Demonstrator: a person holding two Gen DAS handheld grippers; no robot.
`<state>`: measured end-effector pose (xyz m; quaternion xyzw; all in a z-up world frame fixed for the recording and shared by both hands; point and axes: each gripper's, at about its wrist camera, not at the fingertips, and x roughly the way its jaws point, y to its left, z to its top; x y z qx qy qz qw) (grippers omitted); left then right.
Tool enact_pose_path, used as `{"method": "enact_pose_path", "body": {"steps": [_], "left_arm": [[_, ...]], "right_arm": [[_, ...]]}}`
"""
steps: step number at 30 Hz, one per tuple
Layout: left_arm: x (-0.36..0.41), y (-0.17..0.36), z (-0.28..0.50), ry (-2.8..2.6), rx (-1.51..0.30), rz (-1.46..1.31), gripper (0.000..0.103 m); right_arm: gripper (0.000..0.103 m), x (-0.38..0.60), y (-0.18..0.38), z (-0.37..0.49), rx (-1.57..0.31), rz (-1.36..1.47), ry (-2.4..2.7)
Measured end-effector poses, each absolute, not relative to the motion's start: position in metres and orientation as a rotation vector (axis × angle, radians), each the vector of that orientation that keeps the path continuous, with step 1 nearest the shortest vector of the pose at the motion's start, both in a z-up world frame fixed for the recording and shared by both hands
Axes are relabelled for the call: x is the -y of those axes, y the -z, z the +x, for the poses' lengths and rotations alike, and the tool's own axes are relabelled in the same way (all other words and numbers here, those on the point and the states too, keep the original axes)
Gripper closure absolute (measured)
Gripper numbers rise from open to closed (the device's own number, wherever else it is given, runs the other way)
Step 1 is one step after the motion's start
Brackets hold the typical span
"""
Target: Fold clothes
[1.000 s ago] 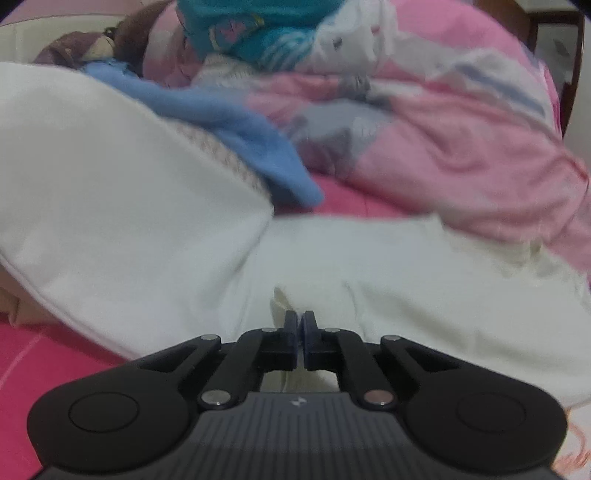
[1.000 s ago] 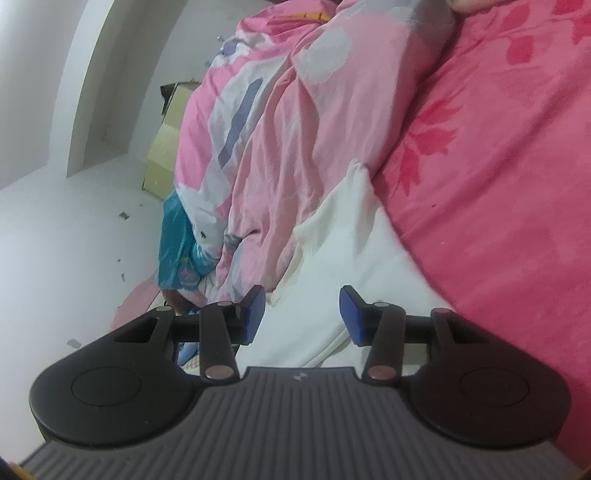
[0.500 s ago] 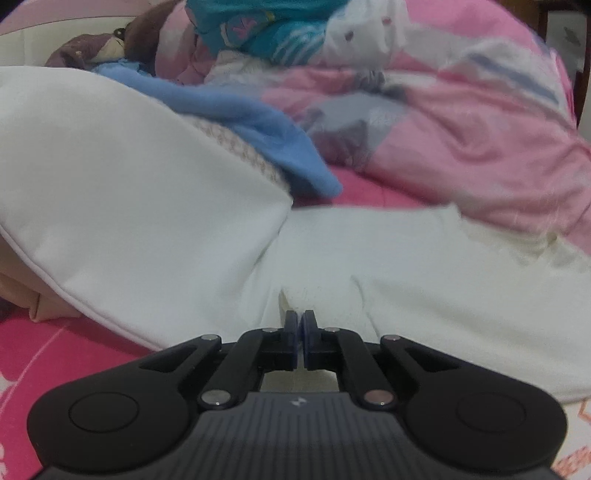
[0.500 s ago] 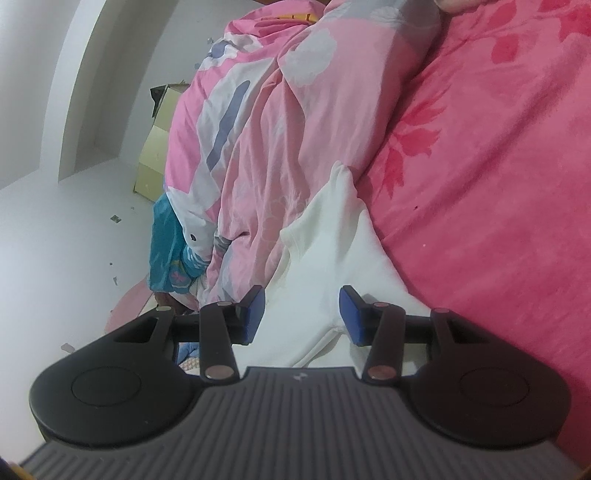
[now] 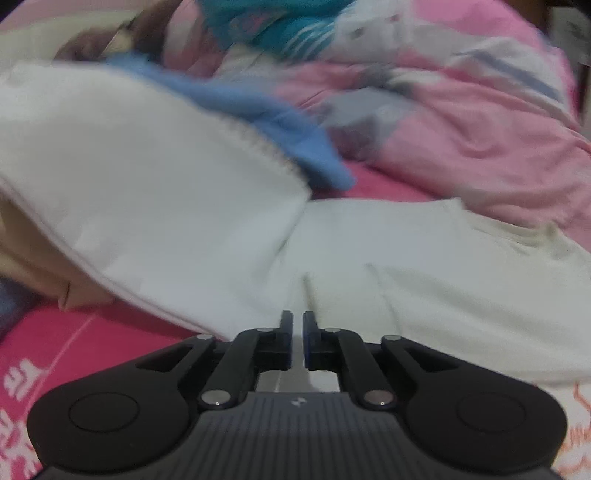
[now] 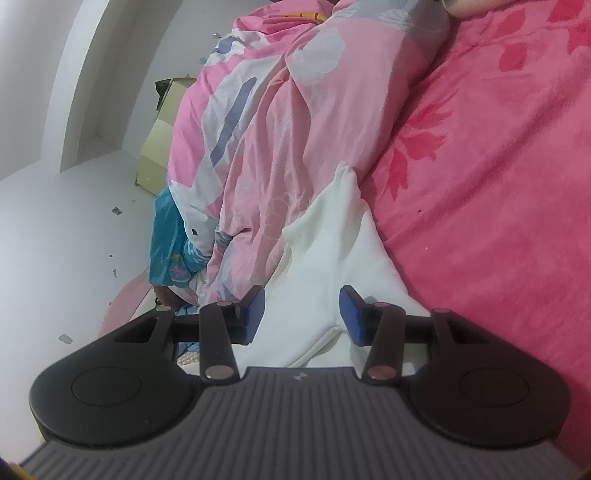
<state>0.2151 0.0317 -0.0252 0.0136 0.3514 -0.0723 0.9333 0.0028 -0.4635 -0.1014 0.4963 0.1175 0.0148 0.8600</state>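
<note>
The left gripper (image 5: 298, 339) is showing a black body: round lobes at 9 and 3 o'clock, silver pivot screws, ribbed grey housing with a small white logo. The right gripper (image 6: 302, 314) is matching it, its fingers (image 6: 254, 314) wearing blue pads facing each other.

Left wrist view is smearing badly up top: the blue cloth (image 5: 295, 122) at 12 o'clock is just streaking, and the teal bundle (image 5: 266, 22) is getting chopped by the top edge. Some brown thing (image 5: 110, 44) at 11 o'clock is blurring too much to tell what it is. The white garment (image 5: 424, 280) is running under the left gripper (image 5: 297, 325), so its near edge is hiding. In the right wrist view, the box (image 6: 159, 147) at 10 o'clock is sitting half behind the quilt (image 6: 266, 140), and the gripper body is covering the garment's near end.
</note>
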Motion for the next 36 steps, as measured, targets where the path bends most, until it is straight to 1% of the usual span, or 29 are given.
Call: {"method": "enact_pose_path", "body": {"steps": [1, 2, 3, 5, 7, 10, 11, 13, 14, 15, 17, 19, 22, 26, 28, 30, 32, 36], "left_arm": [[-0.027, 0.024, 0.206, 0.188, -0.688, 0.066, 0.082], [-0.018, 0.026, 0.197, 0.240, -0.659, 0.129, 0.070], [-0.006, 0.028, 0.188, 0.288, -0.633, 0.214, 0.063], [0.017, 0.037, 0.174, 0.358, -0.590, 0.374, 0.060], [0.039, 0.048, 0.164, 0.410, -0.553, 0.521, 0.060], [0.060, 0.066, 0.164, 0.450, -0.535, 0.658, 0.059], [0.064, 0.071, 0.165, 0.451, -0.525, 0.697, 0.061], [0.070, 0.077, 0.166, 0.457, -0.498, 0.753, 0.073], [0.071, 0.078, 0.168, 0.461, -0.498, 0.767, 0.088], [0.072, 0.079, 0.170, 0.466, -0.498, 0.781, 0.097], [0.073, 0.080, 0.173, 0.476, -0.496, 0.809, 0.099], [0.073, 0.077, 0.166, 0.492, -0.486, 0.834, 0.099], [0.064, 0.068, 0.158, 0.536, -0.507, 0.811, 0.099], [0.056, 0.068, 0.156, 0.584, -0.544, 0.794, 0.099], [0.053, 0.069, 0.155, 0.603, -0.547, 0.791, 0.096], [0.047, 0.064, 0.157, 0.627, -0.556, 0.740, 0.086], [0.037, 0.055, 0.157, 0.661, -0.566, 0.655, 0.079], [0.021, 0.041, 0.163, 0.696, -0.568, 0.474, 0.074]], "right_arm": [[0.058, 0.463, 0.101, 0.003, -0.248, 1.038, -0.029], [0.058, 0.463, 0.101, 0.003, -0.250, 1.036, -0.027], [0.058, 0.463, 0.102, 0.003, -0.253, 1.034, -0.026], [0.059, 0.463, 0.102, 0.004, -0.258, 1.030, -0.022], [0.059, 0.462, 0.102, 0.004, -0.263, 1.025, -0.015], [0.059, 0.462, 0.103, 0.005, -0.263, 1.023, -0.009], [0.059, 0.462, 0.103, 0.005, -0.264, 1.024, -0.008], [0.059, 0.462, 0.104, 0.005, -0.267, 1.024, -0.006], [0.059, 0.462, 0.104, 0.006, -0.268, 1.023, -0.006], [0.059, 0.462, 0.104, 0.006, -0.270, 1.021, -0.007], [0.059, 0.462, 0.104, 0.006, -0.273, 1.015, -0.008], [0.059, 0.461, 0.103, 0.006, -0.277, 1.008, -0.008], [0.059, 0.460, 0.103, 0.006, -0.281, 1.001, -0.005], [0.058, 0.455, 0.100, 0.007, -0.305, 0.978, 0.030], [0.058, 0.444, 0.086, 0.013, -0.336, 0.924, 0.052], [0.058, 0.423, 0.066, 0.026, -0.383, 0.871, 0.024], [0.058, 0.393, 0.043, 0.052, -0.438, 0.826, -0.076], [0.058, 0.330, 0.015, 0.127, -0.600, 0.676, -0.205]]}}
